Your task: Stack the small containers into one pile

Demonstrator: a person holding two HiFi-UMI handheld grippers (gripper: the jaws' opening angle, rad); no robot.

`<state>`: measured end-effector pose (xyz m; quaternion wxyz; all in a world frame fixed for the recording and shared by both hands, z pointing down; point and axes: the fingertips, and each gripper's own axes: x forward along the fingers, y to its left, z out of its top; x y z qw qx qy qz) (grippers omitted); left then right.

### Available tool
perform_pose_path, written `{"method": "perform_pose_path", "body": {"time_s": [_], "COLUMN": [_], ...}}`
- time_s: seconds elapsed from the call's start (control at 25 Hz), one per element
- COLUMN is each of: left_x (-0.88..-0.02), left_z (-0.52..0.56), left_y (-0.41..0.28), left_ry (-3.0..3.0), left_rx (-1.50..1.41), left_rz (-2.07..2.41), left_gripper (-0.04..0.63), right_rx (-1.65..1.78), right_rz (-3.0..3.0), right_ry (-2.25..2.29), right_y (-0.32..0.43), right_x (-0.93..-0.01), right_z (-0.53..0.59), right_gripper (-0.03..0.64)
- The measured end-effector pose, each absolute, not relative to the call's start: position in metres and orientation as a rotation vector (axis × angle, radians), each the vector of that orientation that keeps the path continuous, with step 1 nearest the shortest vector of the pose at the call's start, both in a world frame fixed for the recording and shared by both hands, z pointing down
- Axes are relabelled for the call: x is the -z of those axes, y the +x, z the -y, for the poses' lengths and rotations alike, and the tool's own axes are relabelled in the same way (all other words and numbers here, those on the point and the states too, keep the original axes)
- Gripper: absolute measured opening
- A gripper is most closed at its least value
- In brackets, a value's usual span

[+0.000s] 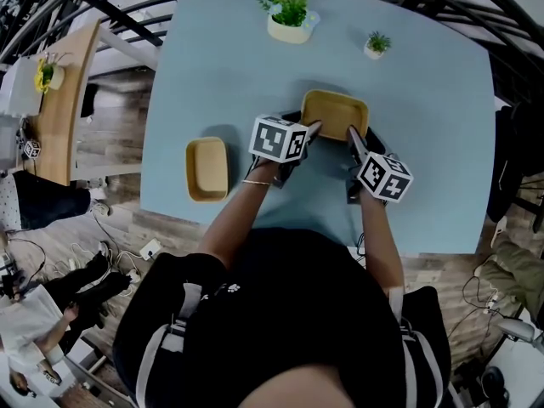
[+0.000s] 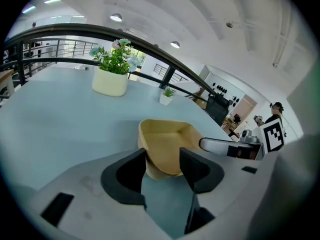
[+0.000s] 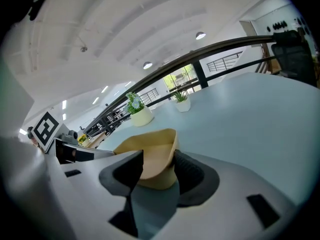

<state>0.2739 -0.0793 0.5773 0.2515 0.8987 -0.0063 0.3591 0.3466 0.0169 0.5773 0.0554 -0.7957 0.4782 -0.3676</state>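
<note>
Obs: left gripper (image 2: 162, 168) and right gripper (image 3: 157, 170) are both sitting at the near edge of the tan container (image 1: 335, 113), one at each near corner. The container is resting on the blue table (image 1: 425, 75) directly ahead of both tools, mouth facing up.

Left gripper: jaws are standing wide apart, straddling the corner and not clamping it.

Right gripper: jaws are likewise standing apart. The outer one is lying by the outside of the wall and the other is hanging over the inside. No pinch is showing, so I am reading it as released too.

Why held so (judgement): taking the two near corners is sharing the load and should be keeping the container level for a lift.

Orientation: its long axis is running crosswise to the tools, from one gripper towards the other. The short axis is pointing away from them.

The second tan container (image 1: 206, 168) is lying well out to the left gripper's outer side, mouth up. Its long axis is running along the tools' pointing direction, roughly square to the first.

Judgement: one is needing a quarter turn before nesting. Stacking is not yet done.
</note>
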Motion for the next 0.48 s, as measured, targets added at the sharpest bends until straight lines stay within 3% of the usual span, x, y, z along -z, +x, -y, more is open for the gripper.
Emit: {"method": "perform_pose_path", "body": {"time_s": [0.48], "left_x": [-0.544], "left_z": [0.084], "left_y": [0.229], "left_ry": [2.483], "left_rx": [-0.888], "left_rz": [0.1], "left_gripper": [0.209], "right_rx": [1.078], "right_rz": [-1.603], "right_ry": [-2.371], "right_y": [0.31], "right_x": [-0.554], "right_z": [-0.004], "right_gripper": [0.192]}}
